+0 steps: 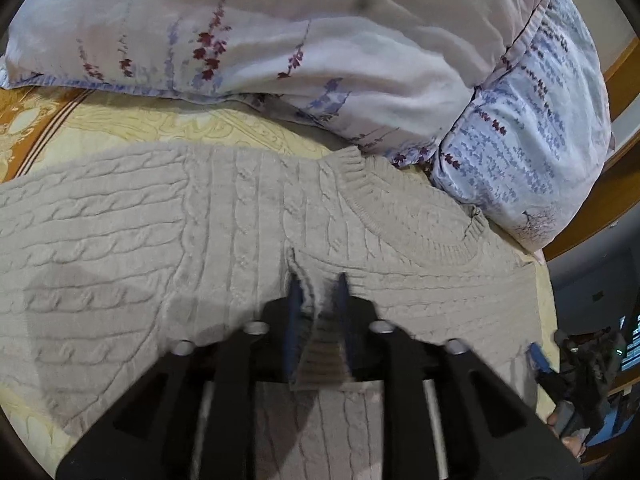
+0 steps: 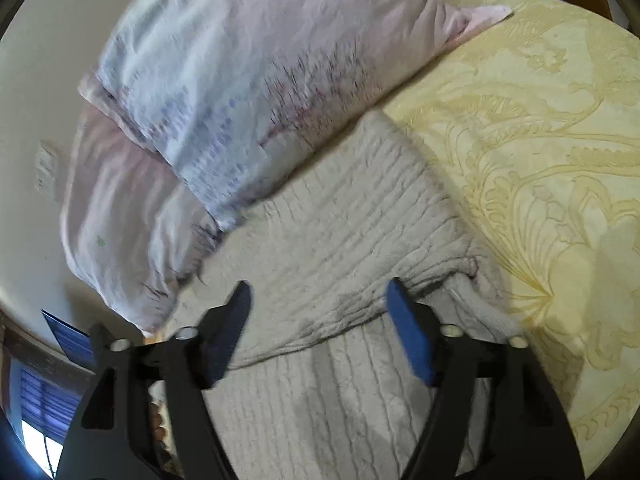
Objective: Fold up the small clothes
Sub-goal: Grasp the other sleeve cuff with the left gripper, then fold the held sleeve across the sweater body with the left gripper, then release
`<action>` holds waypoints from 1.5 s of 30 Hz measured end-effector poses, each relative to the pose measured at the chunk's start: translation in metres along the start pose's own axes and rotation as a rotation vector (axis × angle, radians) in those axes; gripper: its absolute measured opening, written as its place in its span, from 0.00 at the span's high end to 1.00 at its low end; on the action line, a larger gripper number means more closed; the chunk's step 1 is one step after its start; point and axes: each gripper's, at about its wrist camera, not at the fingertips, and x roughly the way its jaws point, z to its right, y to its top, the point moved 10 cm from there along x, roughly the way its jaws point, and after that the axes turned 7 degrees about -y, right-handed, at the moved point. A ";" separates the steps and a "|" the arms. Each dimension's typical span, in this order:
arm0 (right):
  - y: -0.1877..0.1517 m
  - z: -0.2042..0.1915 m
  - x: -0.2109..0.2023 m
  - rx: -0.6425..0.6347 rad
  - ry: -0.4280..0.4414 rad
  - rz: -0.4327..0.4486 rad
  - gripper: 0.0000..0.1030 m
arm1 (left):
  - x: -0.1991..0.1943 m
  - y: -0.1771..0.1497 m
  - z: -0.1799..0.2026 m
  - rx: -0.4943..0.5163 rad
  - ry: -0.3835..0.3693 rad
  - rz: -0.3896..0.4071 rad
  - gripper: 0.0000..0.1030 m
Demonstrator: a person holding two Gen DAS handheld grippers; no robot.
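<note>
A beige cable-knit sweater [image 1: 160, 240] lies spread on a yellow patterned bedspread [image 1: 168, 128]. Its ribbed neckline [image 1: 400, 216] faces the pillows. My left gripper [image 1: 318, 284] is shut on a ribbed edge of the sweater [image 1: 320, 356], held over the sweater's body. In the right wrist view the sweater [image 2: 352, 224] lies with a folded part running across it. My right gripper [image 2: 318, 300] is open just above that fold, with nothing between its blue pads [image 2: 412, 340].
Two floral pillows [image 1: 320, 40] lie along the far side of the bed, touching the sweater's top edge; they also show in the right wrist view [image 2: 240, 80]. A wooden bed frame [image 1: 624, 76] is at the right. Bare bedspread [image 2: 540, 140] lies to the right.
</note>
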 end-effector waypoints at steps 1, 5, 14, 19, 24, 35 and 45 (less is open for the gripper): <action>0.000 -0.002 0.000 -0.021 -0.016 0.008 0.27 | -0.009 -0.001 -0.001 -0.002 -0.013 0.007 0.61; -0.008 -0.010 -0.004 -0.050 -0.027 -0.014 0.22 | -0.057 -0.010 -0.016 0.006 -0.028 0.054 0.39; -0.041 -0.044 -0.001 -0.117 0.062 -0.123 0.20 | -0.189 -0.039 -0.168 -0.309 0.091 0.223 0.44; -0.050 -0.061 -0.004 -0.163 0.081 -0.128 0.20 | -0.223 -0.042 -0.225 -0.502 0.079 0.303 0.47; -0.052 -0.064 -0.005 -0.166 0.088 -0.129 0.20 | -0.232 -0.044 -0.257 -0.655 0.064 0.335 0.51; -0.056 -0.059 0.001 -0.149 0.097 -0.147 0.19 | -0.253 -0.040 -0.303 -0.873 -0.020 0.505 0.71; -0.053 -0.051 -0.007 -0.138 0.121 -0.143 0.19 | -0.260 -0.033 -0.316 -0.902 -0.039 0.586 0.93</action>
